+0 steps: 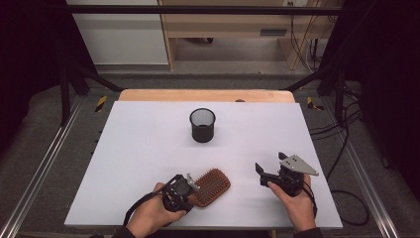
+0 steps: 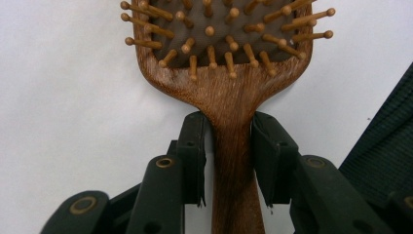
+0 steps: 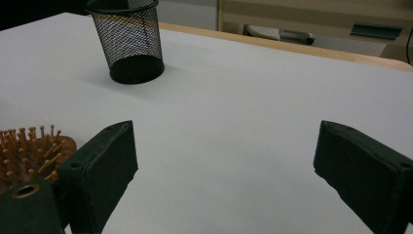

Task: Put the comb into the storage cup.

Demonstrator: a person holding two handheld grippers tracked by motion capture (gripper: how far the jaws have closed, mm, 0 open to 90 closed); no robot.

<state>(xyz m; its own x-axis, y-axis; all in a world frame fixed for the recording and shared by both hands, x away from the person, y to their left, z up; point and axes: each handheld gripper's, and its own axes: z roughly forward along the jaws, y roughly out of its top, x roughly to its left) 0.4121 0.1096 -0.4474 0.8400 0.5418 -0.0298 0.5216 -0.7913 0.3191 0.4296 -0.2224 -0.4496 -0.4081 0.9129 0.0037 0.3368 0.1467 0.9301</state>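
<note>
Likely best: left hand-held gripper, jaws flanking the hairbrush handle near the desk's front edge, clamps squarely before lifting; right hand-held gripper idles wide.

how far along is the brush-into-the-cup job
Done: the left hand-held gripper has its jaws on either side of the wooden hairbrush handle. In hand: the grasp; the brush lies on the white table, bristles up. Left, if the mesh cup is the goal: lifting and placing. The right hand-held gripper is open.

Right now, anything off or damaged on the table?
Nothing stands out. The mesh cup stands upright, the wooden hairbrush lies bristles-up and intact with the left gripper closed on its handle; the right gripper is open.
</note>
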